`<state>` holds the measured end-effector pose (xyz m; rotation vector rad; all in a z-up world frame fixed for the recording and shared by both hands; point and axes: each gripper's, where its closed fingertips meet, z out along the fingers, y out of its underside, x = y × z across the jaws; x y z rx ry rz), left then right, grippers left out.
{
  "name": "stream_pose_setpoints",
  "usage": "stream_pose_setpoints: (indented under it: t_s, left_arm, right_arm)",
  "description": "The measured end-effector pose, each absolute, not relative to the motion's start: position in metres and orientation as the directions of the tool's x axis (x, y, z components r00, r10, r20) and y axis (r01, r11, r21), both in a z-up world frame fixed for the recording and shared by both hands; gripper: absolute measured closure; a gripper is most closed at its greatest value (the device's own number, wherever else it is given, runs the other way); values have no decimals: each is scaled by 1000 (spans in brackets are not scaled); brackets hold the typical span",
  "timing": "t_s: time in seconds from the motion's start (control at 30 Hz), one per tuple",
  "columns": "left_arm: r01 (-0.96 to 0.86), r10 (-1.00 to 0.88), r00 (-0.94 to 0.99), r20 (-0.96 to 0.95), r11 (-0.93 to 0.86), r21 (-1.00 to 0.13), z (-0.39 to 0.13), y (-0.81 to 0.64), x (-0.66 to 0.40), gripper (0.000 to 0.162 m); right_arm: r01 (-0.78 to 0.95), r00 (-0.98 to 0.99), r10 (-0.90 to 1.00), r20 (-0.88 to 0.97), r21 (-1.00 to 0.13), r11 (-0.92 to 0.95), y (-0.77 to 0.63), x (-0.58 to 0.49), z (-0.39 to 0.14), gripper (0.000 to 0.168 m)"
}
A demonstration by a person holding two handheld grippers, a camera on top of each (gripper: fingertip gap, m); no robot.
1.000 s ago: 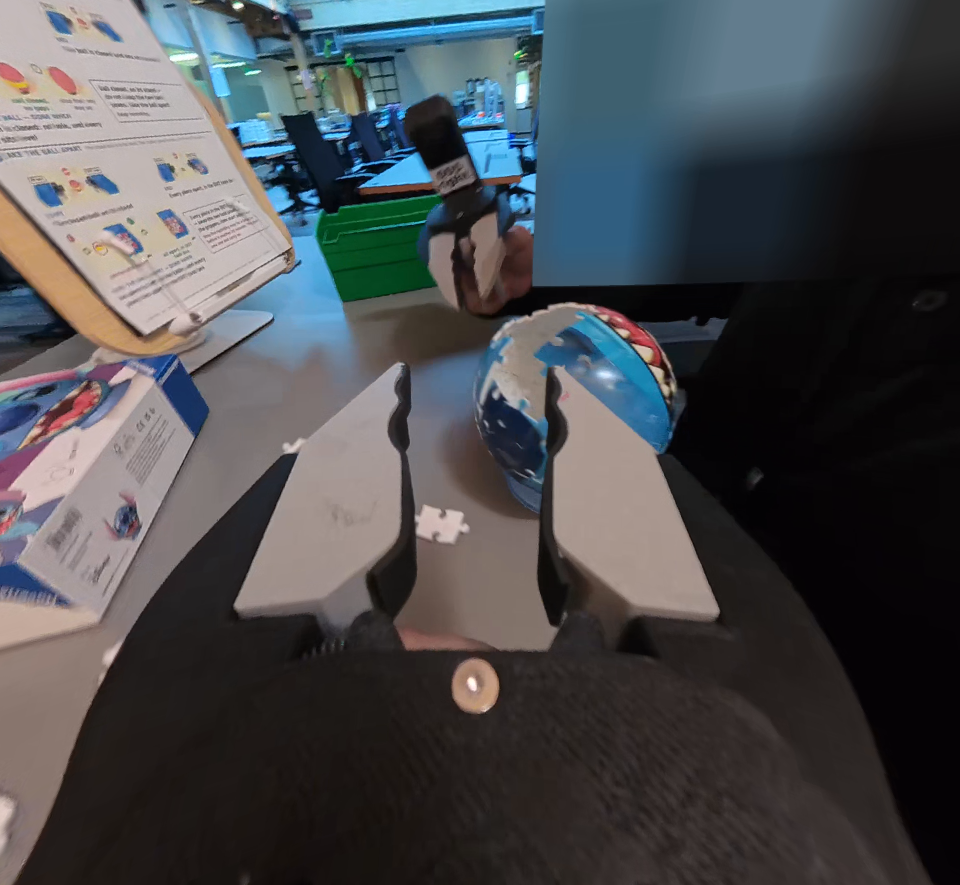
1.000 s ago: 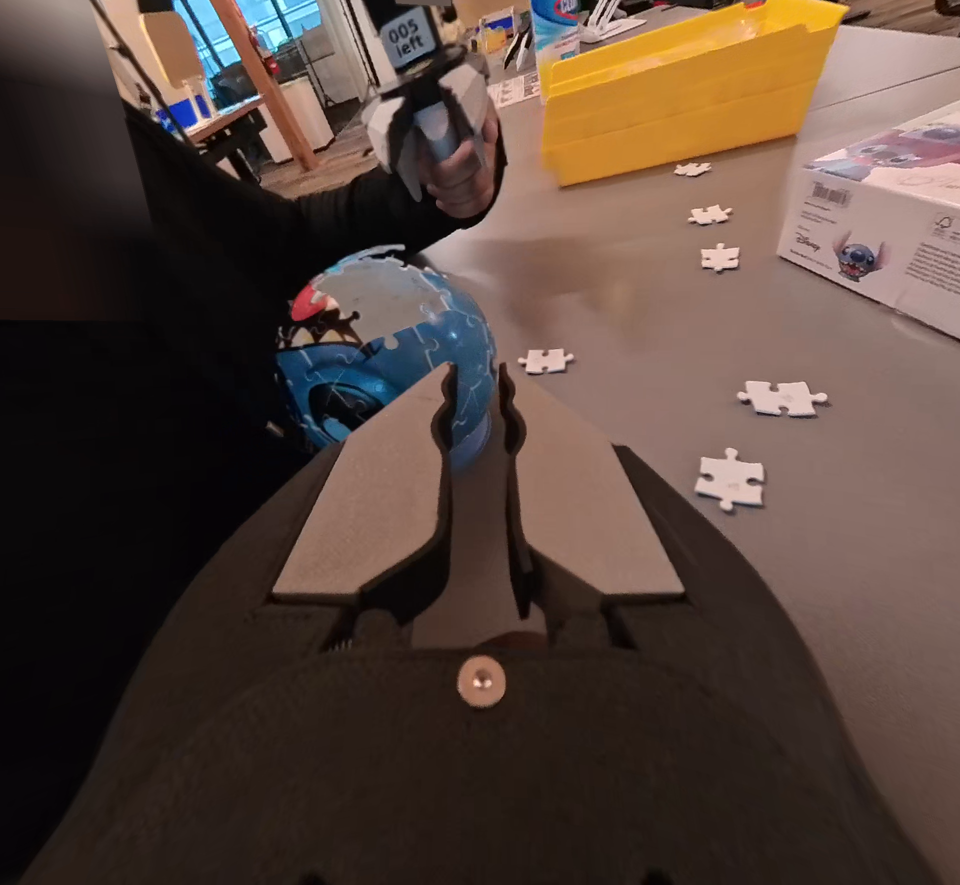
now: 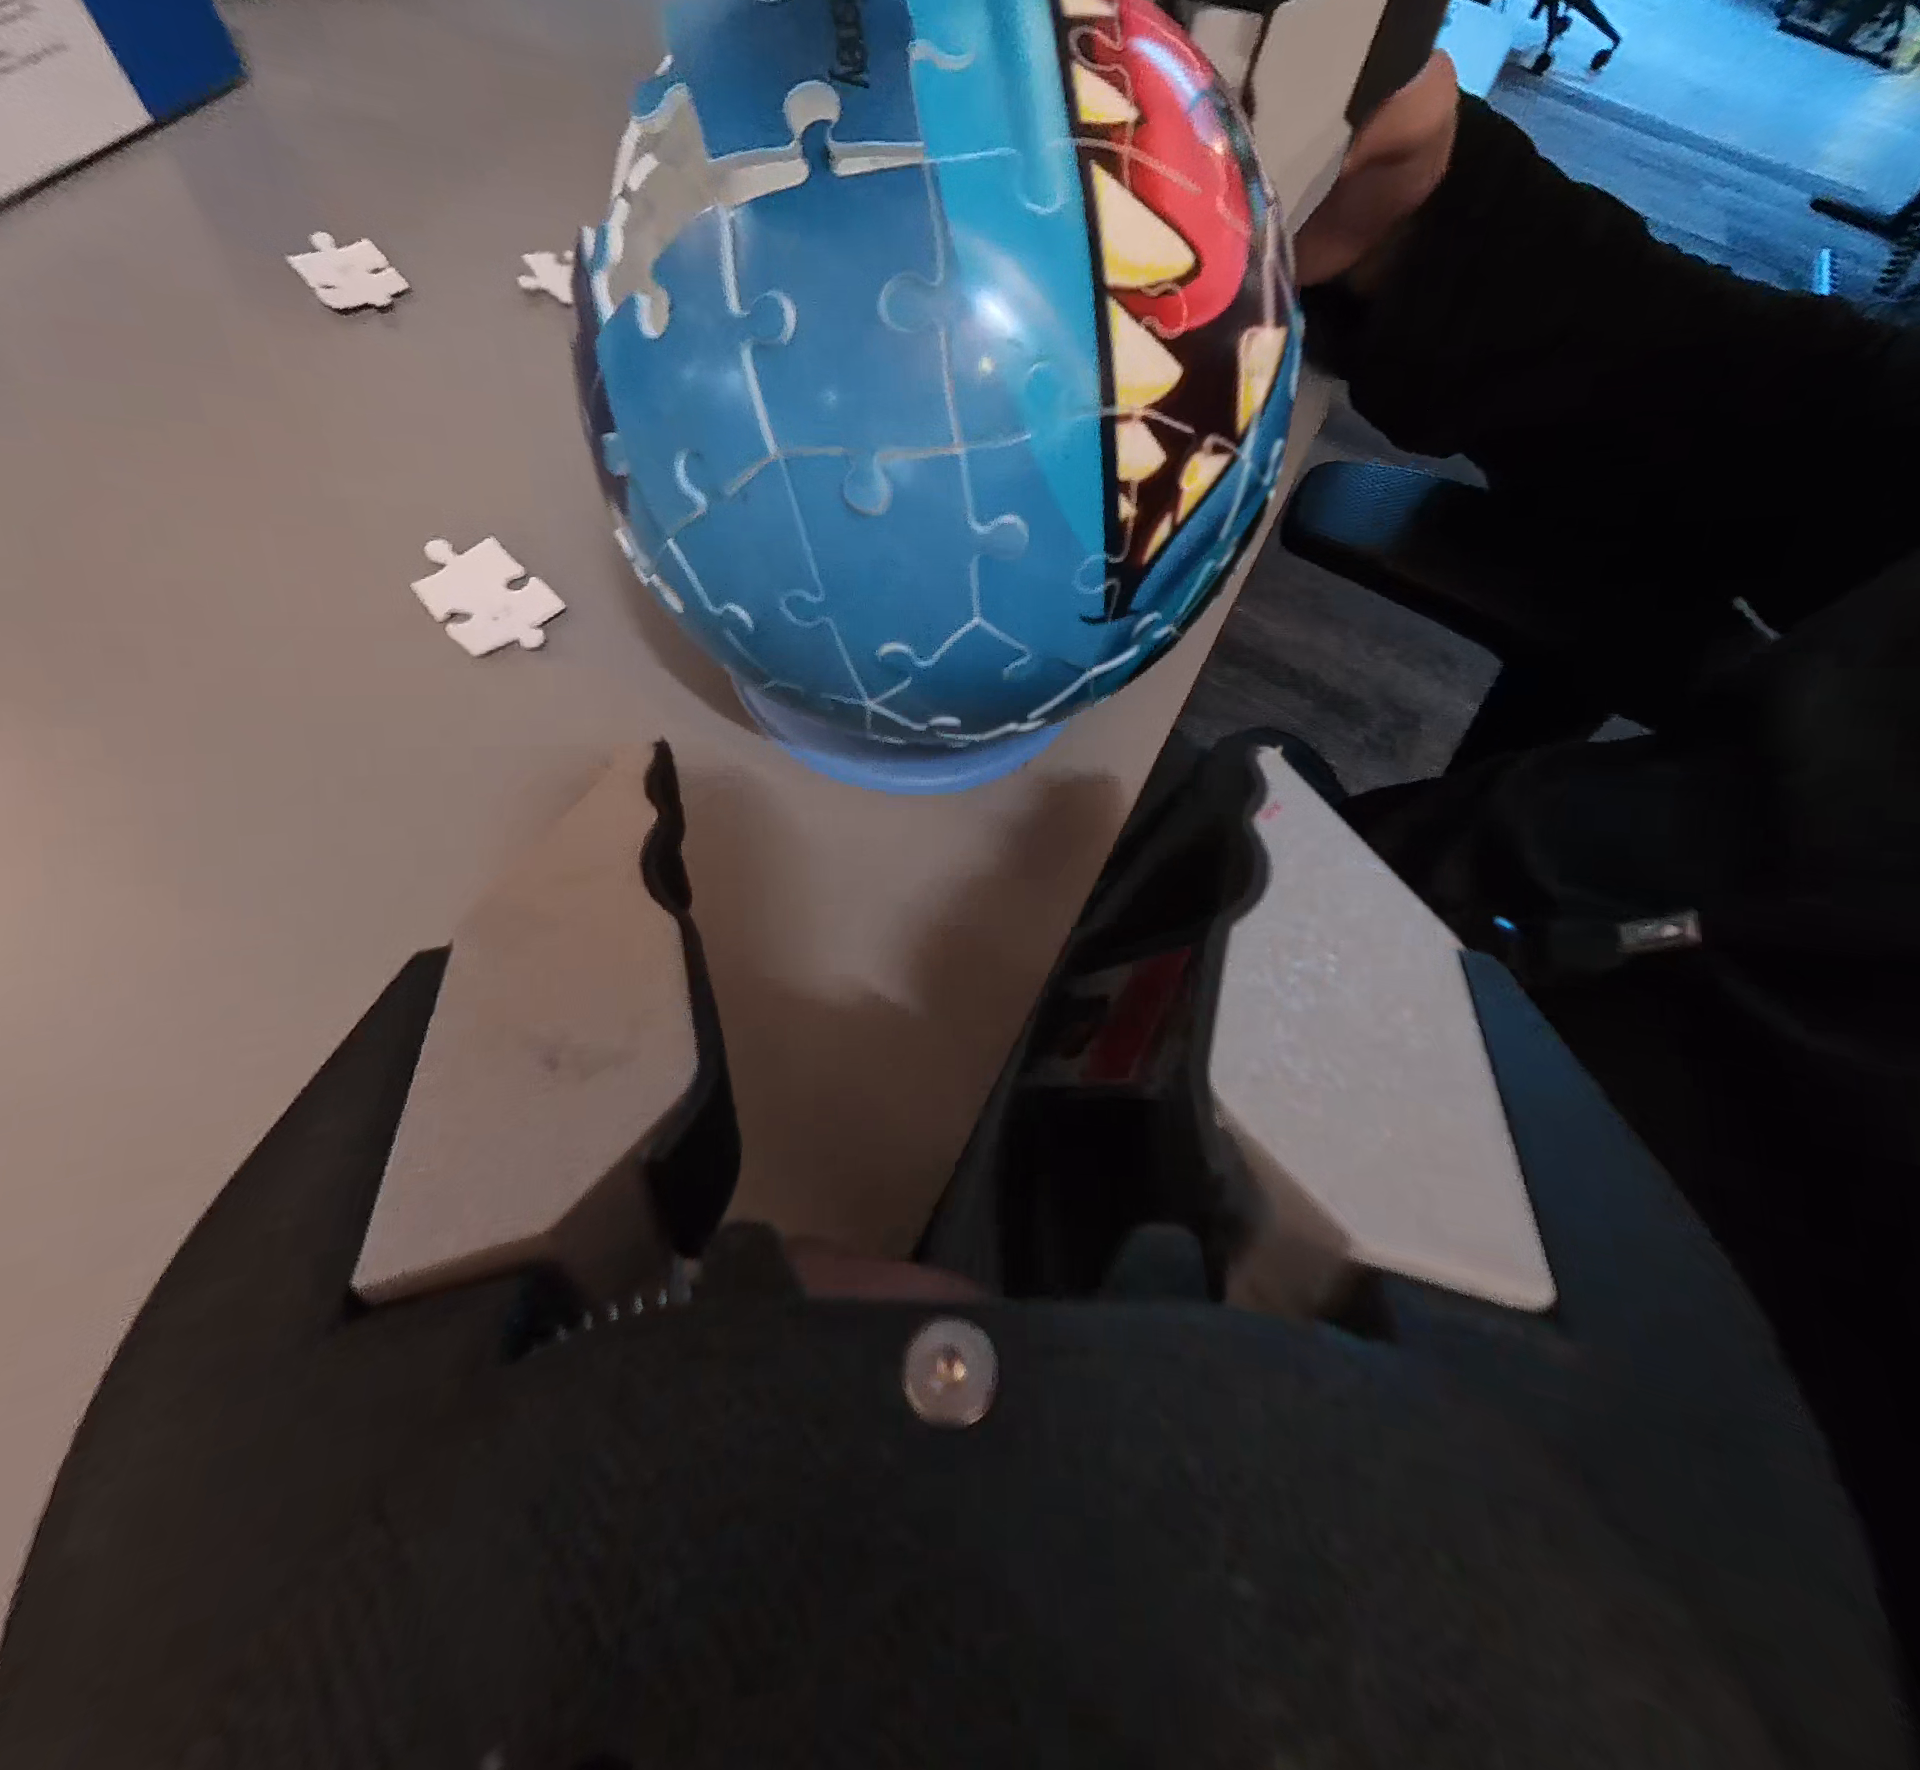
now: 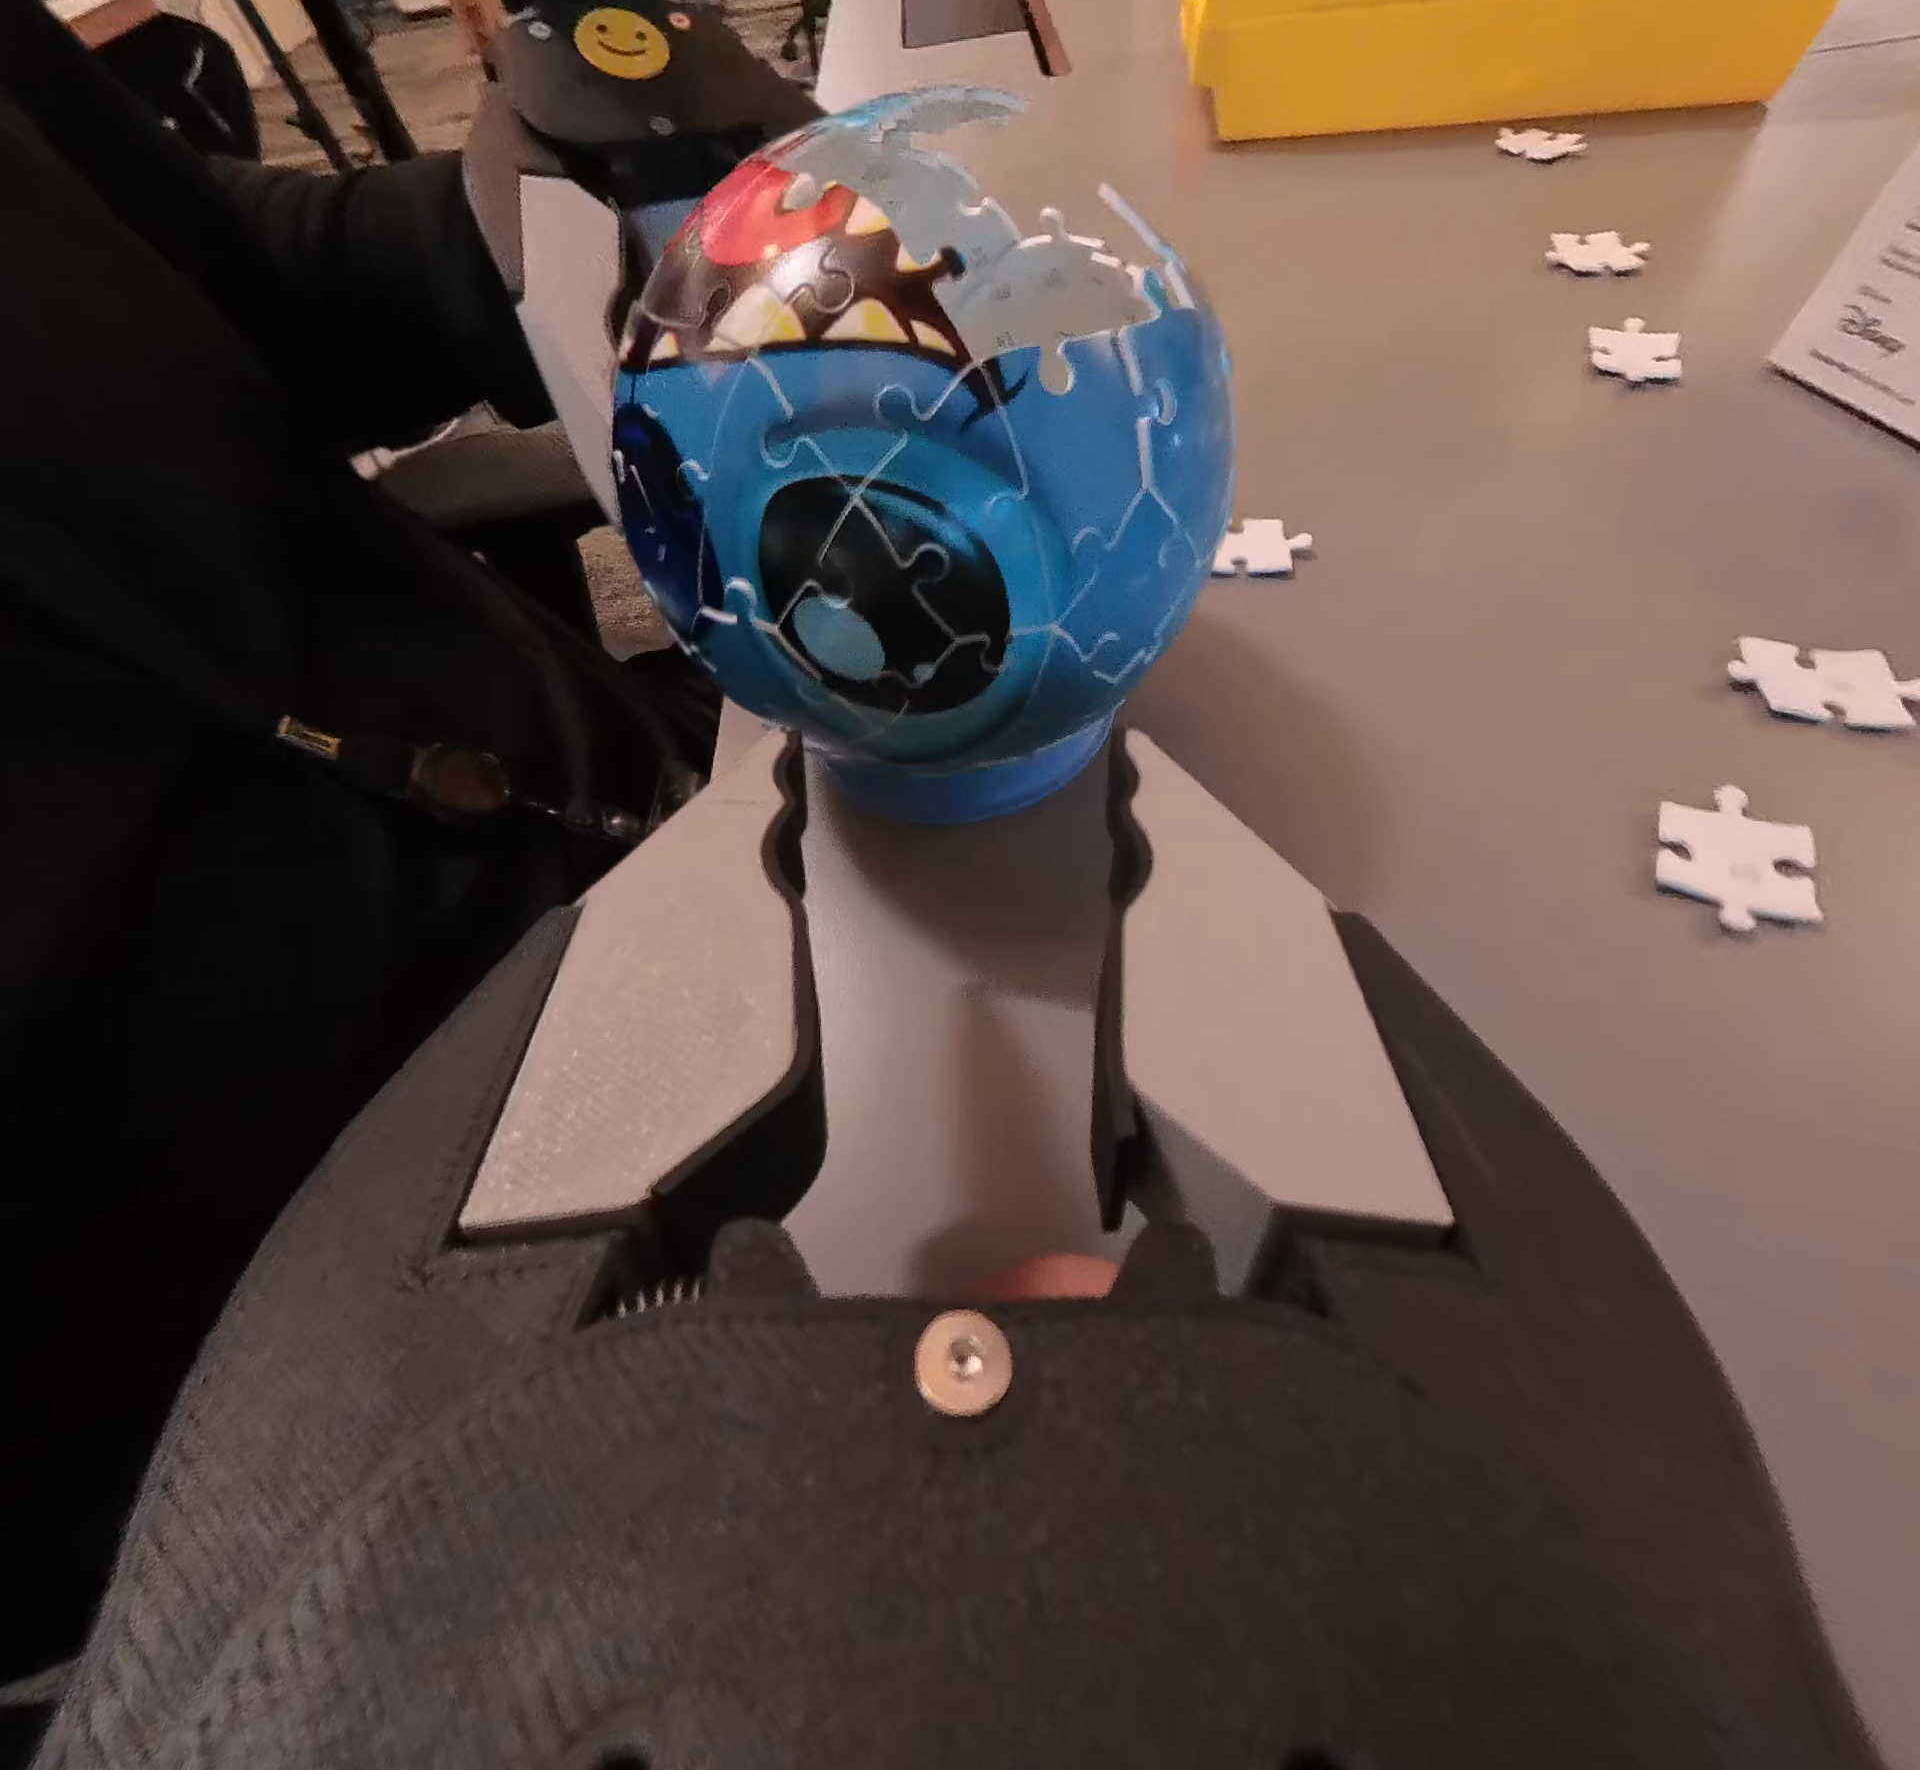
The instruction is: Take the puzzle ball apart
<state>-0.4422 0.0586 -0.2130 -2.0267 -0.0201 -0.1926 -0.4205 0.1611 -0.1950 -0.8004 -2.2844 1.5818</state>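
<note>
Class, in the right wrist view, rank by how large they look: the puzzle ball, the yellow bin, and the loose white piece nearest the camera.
1. Puzzle ball, closest to the camera.
2. Yellow bin, cut off by the frame and farther away, so its rank is unsure.
3. Loose white piece, clearly smallest.

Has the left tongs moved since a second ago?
Yes. The left tongs came down and in toward the puzzle ball; the document stand and green bin, formerly high in its view, have slid almost off the top. They now sit open just short of the ball's base.
</note>
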Motion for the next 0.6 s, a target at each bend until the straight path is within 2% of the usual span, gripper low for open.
stream_pose_setpoints:
  t_s: [0.23,0.33,0.5,0.6]
  left_arm:
    - [90,-117,976,183,-548,-832,-216,30,-467,59]
    - [97,12,994,110,-575,-812,-212,2,-530,60]
    - [156,308,951,-39,-582,-798,-195,-5,-664,84]
    - [256,397,918,-15,-619,-743,-202,16,-725,83]
  right_arm:
    - [326,-815,574,-78,-881,343,186,-426,-205,114]
    - [369,-744,666,-62,-869,331,224,-444,-209,116]
    - [424,-646,761,-59,-857,293,259,-489,-210,116]
    - [422,-618,785,-41,-860,288,267,-512,-208,116]
